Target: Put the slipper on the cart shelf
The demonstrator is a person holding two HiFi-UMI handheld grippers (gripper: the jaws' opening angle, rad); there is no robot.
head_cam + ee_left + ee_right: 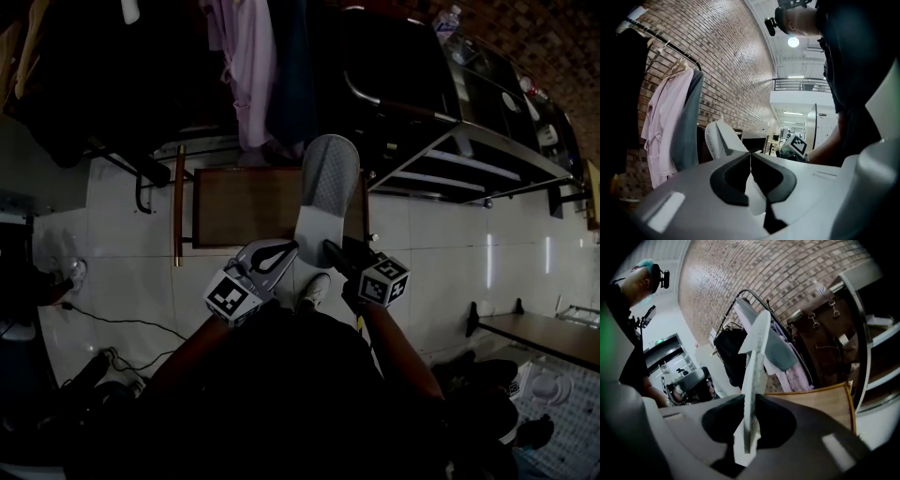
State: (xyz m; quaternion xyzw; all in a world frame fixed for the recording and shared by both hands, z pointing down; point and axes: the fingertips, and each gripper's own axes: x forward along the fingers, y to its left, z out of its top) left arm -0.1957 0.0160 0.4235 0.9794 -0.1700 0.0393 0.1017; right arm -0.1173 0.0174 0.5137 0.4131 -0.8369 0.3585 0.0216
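Slipper: a white slipper [328, 183] is held up in the air, clear of the floor [122, 225]. Its toe points away from the person, over a low wooden stand [246, 208]. It is not on the cart.
Left claw: the left claw [286, 249] is closed on the slipper's heel end. In the left gripper view the left claw [750, 161] has its dark pads [729, 180] almost meeting, with a thin white flap of the slipper [755, 193] pinched between them.
Right claw: the right claw [330, 249] grips the same heel end from the other side. In the right gripper view the right claw [751, 414] has the slipper [757, 352] standing edge-on between its pads [780, 420], which press on both faces.
Claws together: they sit just beside each other, marker cubes facing up.
Cart: a metal cart [473, 142] stands at the upper right of the head view, well apart from the slipper. Its shelves are in shadow and I cannot tell what lies on them.
Cart, right gripper view: only a curved rail and shelf edges of the cart [862, 357] show, cut off by the right border. A brown bag [820, 333] is just left of it.
Clothes: a pink robe [248, 66] [663, 126] hangs beyond the stand. The garments beside it are too dark to sort out.
Person: the dark body fills the lower head view and hides both handles. One light shoe [314, 291] shows between the arms.
Hidden: the claws cover the slipper's heel.
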